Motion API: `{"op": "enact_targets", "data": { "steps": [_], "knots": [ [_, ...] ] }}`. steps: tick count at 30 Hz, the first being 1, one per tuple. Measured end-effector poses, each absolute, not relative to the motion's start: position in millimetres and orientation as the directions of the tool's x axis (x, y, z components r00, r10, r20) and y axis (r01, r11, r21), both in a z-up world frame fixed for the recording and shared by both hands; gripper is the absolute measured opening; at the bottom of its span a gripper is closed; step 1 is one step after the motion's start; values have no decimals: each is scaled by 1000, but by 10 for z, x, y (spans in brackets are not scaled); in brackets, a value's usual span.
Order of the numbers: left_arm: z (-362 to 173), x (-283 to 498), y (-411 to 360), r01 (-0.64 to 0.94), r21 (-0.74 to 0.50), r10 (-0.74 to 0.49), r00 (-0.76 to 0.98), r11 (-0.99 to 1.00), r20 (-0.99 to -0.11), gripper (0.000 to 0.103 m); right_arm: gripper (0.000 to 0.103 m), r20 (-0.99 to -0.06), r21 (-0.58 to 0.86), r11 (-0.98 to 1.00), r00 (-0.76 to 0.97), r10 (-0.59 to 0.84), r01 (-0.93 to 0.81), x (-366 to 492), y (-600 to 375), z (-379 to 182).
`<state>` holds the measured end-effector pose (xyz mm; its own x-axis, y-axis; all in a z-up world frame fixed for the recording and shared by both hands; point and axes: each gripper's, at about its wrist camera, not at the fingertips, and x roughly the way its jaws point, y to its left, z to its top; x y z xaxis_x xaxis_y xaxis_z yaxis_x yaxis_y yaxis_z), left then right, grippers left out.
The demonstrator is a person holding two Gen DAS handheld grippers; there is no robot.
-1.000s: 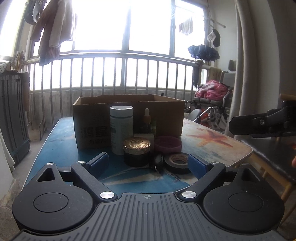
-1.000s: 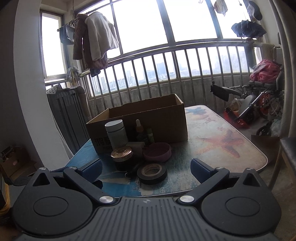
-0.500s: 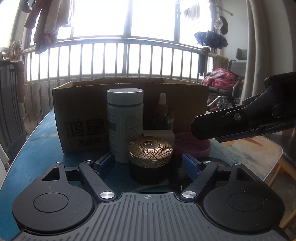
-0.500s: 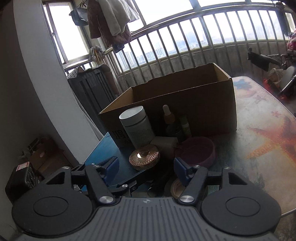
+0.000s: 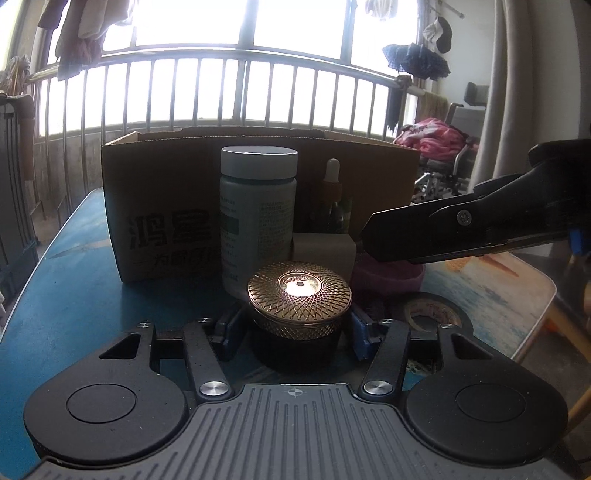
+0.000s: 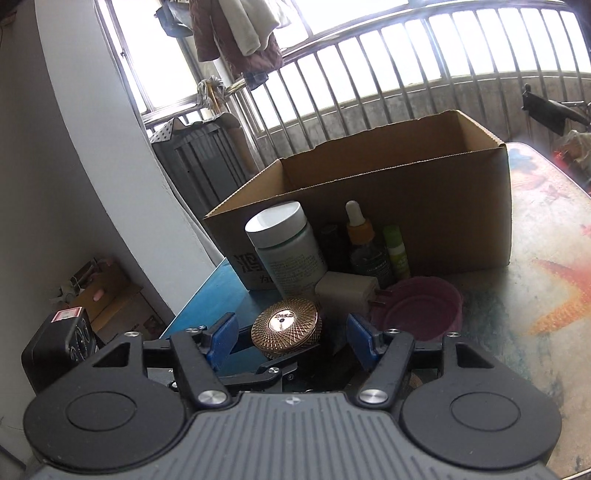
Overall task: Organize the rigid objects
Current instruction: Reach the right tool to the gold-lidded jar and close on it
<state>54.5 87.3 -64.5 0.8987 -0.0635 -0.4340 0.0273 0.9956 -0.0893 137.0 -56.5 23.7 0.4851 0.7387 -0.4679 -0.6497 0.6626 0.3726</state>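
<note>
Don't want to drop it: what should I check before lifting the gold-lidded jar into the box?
1. Jar between the left gripper's fingers: ok.
2. Fingers pressing the jar: not ok; they are closing, and gaps show.
3. Jar upright and closed: ok.
4. Box top open: ok.
5. Right gripper clear of the lift path: cannot tell; it hangs over the bowl beside the jar.

Home balcony; hanging laundry (image 5: pixel 79 33); railing (image 5: pixel 236 66); wheelchair (image 5: pixel 454 155)
</note>
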Motion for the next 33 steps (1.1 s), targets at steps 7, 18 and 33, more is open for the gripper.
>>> {"op": "enact_targets", "data": {
  "steps": [7, 18, 33],
  "knots": [
    [-635, 128, 1019, 27, -79, -59, 894, 997, -444, 56, 68, -469, 342, 627, 451, 759, -700, 1127, -444, 328],
    [-701, 23, 1068, 47, -70, -72, 904, 996, -421, 69, 74, -499, 358, 589, 384, 777, -725, 982, -271, 217],
    [-714, 135, 1092, 63, -79, -89, 917, 995, -389, 74, 95, -582, 250, 553, 333, 742, -795, 946, 81, 117]
  ]
}}
